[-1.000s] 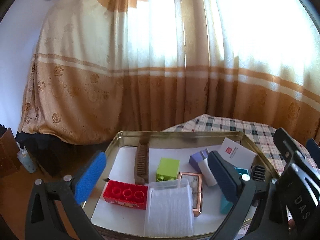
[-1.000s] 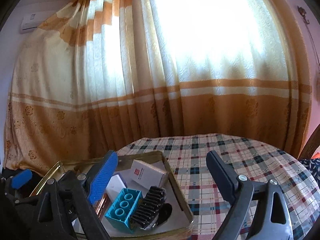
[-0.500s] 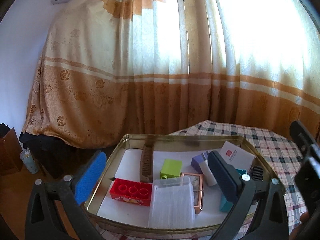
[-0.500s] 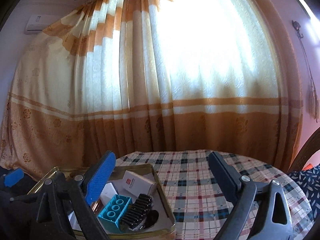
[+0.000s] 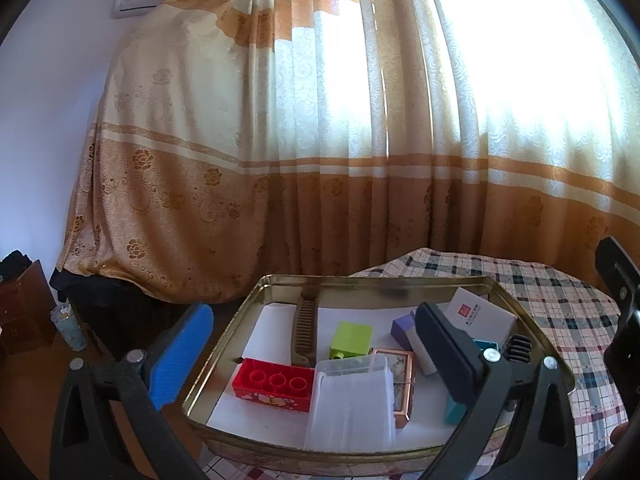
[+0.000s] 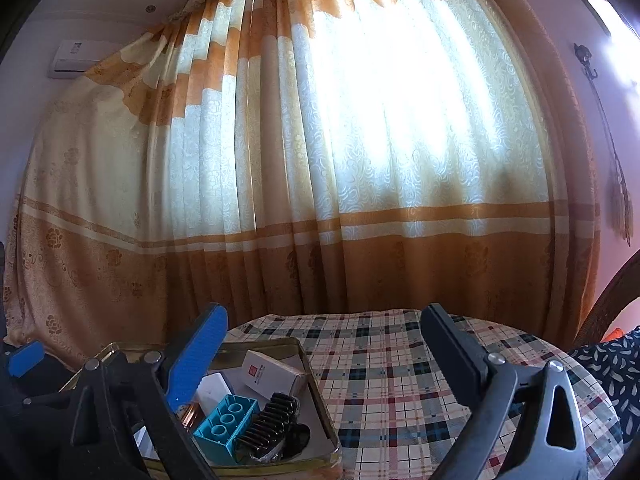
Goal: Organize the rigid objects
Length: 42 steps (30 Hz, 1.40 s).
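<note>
While a wide orange and cream curtain (image 5: 320, 140) fills the back, the desk (image 6: 420, 380) with a checked cloth carries a golden metal tray (image 5: 256, 300) at its left edge. Inside the tray lie a clear plastic box (image 5: 352, 404), a red block (image 5: 274, 384), a white box (image 5: 480, 314), a green block (image 5: 352, 338), a brown comb (image 5: 305, 330) and a teal block (image 6: 226, 426). The left hand-held gripper (image 5: 316, 344) is wide open and empty above the tray. The right hand-held gripper (image 6: 324, 356) has just been opening and holds nothing.
</note>
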Available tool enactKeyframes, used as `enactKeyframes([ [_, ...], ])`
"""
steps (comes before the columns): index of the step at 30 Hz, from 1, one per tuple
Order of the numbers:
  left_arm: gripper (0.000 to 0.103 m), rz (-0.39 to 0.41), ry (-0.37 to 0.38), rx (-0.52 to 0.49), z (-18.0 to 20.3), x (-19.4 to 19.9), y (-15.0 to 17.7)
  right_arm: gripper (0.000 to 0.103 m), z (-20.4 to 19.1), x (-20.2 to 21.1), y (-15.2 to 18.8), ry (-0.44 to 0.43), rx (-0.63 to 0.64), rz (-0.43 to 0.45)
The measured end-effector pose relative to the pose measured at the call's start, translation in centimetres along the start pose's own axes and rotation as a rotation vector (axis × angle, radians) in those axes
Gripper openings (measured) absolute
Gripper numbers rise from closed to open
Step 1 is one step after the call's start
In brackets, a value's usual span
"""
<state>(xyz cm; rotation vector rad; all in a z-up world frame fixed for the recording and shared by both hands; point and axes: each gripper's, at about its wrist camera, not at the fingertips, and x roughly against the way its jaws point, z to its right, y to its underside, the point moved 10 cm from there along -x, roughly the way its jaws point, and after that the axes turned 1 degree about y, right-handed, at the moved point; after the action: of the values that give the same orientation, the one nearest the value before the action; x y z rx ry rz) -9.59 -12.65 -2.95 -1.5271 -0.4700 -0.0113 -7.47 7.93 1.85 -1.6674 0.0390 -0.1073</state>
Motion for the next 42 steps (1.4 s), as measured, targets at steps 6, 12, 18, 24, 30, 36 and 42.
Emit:
enactKeyframes([
  [6,0.103,-0.007,-0.008,0.005,-0.2,-0.1,0.1,0.102,0.3,0.2,-0.3,0.008,-0.009,0.016],
  [12,0.103,-0.007,0.0,0.005,0.0,0.0,0.1,0.102,0.8,0.4,-0.3,0.024,-0.023,0.024],
  [18,0.103,-0.007,0.002,0.005,0.0,0.2,0.1,0.102,0.9,0.7,-0.5,0.028,-0.023,0.039],
  [24,0.103,-0.009,0.005,-0.003,0.2,0.4,0.2,0.102,1.1,0.8,-0.5,0.029,-0.028,0.043],
  [30,0.103,-0.01,0.006,-0.005,0.3,0.4,0.2,0.102,1.2,0.8,-0.6,0.029,-0.028,0.044],
  [36,0.103,-0.011,0.007,-0.009,0.4,0.4,0.2,0.102,1.2,0.8,-0.6,0.029,-0.028,0.044],
  [42,0.103,-0.011,0.008,-0.014,0.4,0.4,0.2,0.102,1.2,0.8,-0.6,0.029,-0.028,0.043],
])
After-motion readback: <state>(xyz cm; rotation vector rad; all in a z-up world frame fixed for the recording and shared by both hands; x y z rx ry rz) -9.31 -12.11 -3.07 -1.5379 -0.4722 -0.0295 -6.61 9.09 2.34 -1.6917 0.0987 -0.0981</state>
